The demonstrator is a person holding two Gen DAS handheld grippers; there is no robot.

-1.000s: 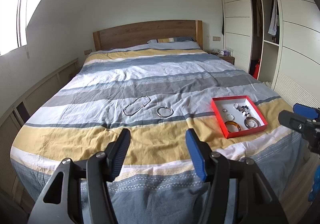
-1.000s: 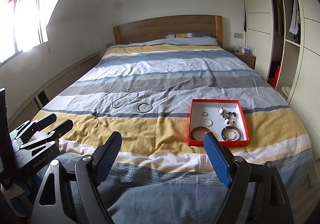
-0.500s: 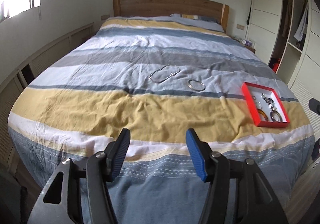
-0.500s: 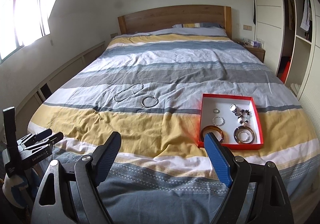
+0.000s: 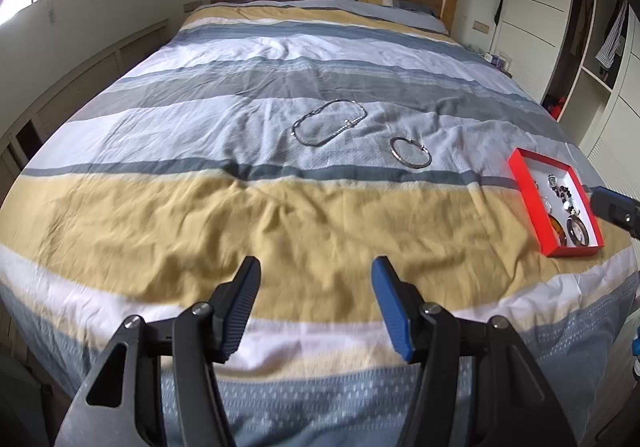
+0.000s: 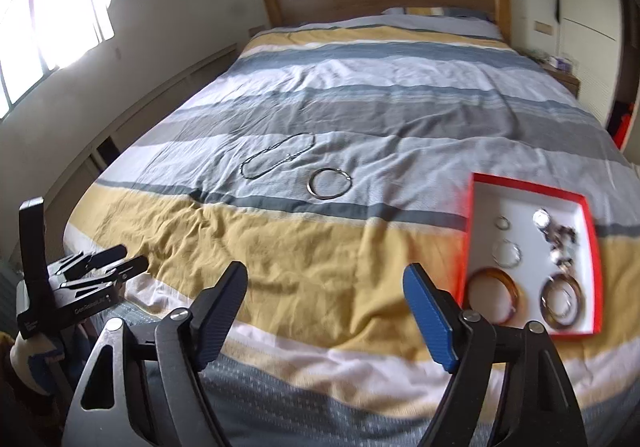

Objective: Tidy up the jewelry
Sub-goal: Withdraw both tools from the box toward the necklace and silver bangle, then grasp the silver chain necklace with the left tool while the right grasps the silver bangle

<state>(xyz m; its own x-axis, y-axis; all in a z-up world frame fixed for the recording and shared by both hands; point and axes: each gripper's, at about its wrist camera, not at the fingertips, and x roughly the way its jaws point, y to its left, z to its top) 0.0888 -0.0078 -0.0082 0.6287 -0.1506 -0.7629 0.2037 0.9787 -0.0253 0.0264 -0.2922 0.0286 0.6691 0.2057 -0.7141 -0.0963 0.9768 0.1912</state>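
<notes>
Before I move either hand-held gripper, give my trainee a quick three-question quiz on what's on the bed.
1. True or false: the silver bangle already lies inside the red tray.
2. Which loose piece lies farther from the tray: A) the bangle, B) the chain necklace?
3. Fill in: the left hand-held gripper and right hand-held gripper are both ____ and hold nothing.

Key: 1 false, it lies on the duvet outside the tray; 2 B; 3 open.
</notes>
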